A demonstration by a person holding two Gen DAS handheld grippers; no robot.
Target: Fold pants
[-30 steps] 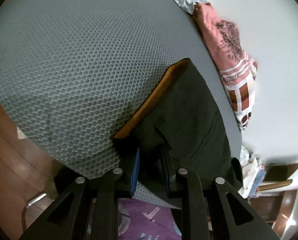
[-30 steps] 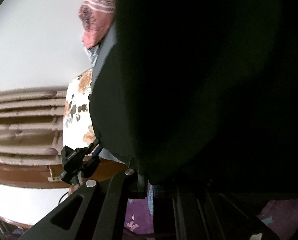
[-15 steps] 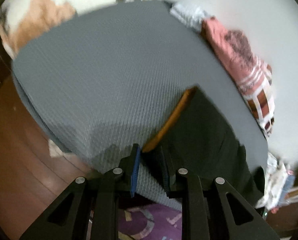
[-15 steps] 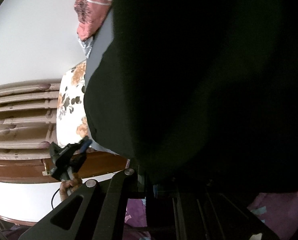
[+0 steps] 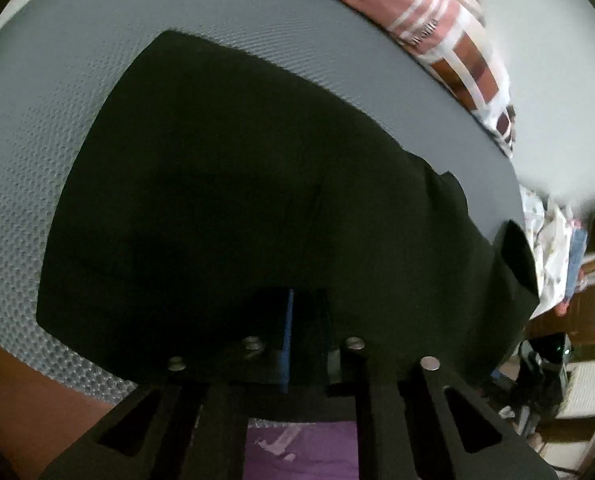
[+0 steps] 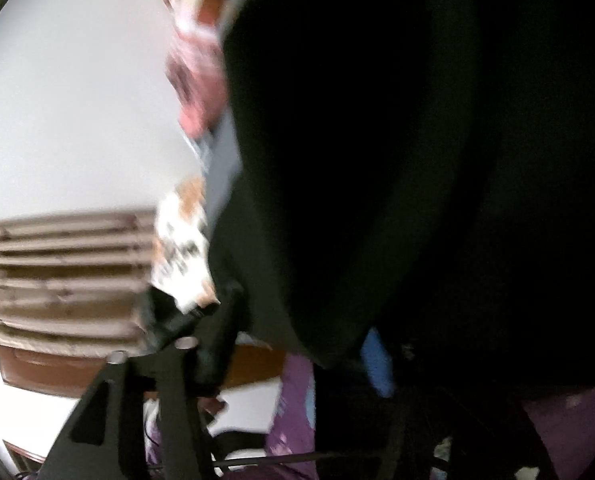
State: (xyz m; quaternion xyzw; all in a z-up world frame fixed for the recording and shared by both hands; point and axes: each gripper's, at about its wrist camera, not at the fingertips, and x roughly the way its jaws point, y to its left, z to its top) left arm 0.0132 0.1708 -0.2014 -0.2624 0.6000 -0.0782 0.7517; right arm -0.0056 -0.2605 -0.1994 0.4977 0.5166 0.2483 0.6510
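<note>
The dark green pants (image 5: 257, 200) lie spread over the grey textured mat (image 5: 57, 100) on the bed, filling most of the left wrist view. My left gripper (image 5: 301, 332) sits at the near edge of the pants, fingers close together with dark cloth between them. In the right wrist view the same dark pants (image 6: 417, 160) hang right before the camera and fill most of it. My right gripper (image 6: 381, 364) is shut on the cloth; a blue pad shows under the fabric. That view is blurred.
A pink and brown checked cloth (image 5: 449, 32) lies along the far edge of the mat. A floral cloth (image 5: 549, 240) and brown furniture are at the right. A purple rug (image 5: 305, 452) lies below. A white wall (image 6: 77, 100) and wooden slats (image 6: 57, 272) show at the left.
The left view swung from the mat and an orange-lined pant edge to the pants lying broad and flat before it. The right gripper moved with the cloth; its view is blurred.
</note>
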